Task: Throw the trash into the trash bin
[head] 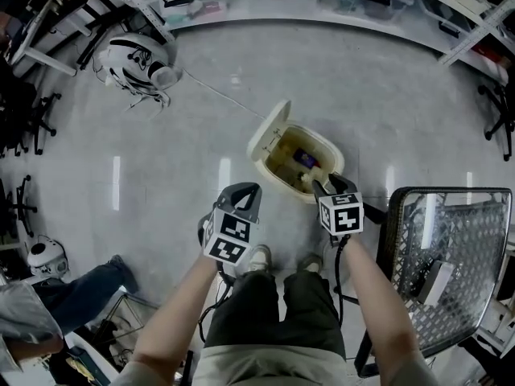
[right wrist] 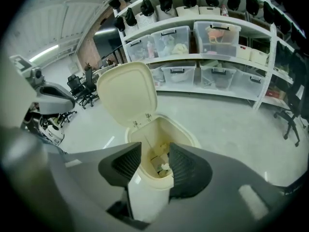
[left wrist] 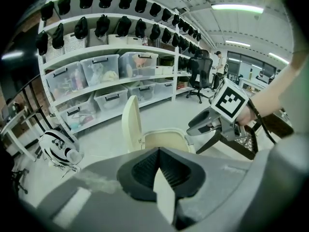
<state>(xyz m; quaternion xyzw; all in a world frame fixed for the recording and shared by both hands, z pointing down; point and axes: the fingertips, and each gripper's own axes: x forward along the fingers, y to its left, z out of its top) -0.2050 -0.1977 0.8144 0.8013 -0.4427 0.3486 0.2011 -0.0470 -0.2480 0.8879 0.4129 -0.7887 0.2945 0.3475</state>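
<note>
A cream trash bin stands on the floor in front of my feet, its lid swung up and open. Bits of trash lie inside, among them a purple item. My right gripper hangs over the bin's near rim, open, and only the bin shows through the gap between its jaws. My left gripper is left of the bin, shut on a thin pale flat piece. In the left gripper view the bin and the right gripper lie ahead.
A metal mesh chair with a small box on it stands at my right. A white helmet-like object with a cord lies on the floor, far left. Shelves with plastic boxes line the back wall. A person's legs are at lower left.
</note>
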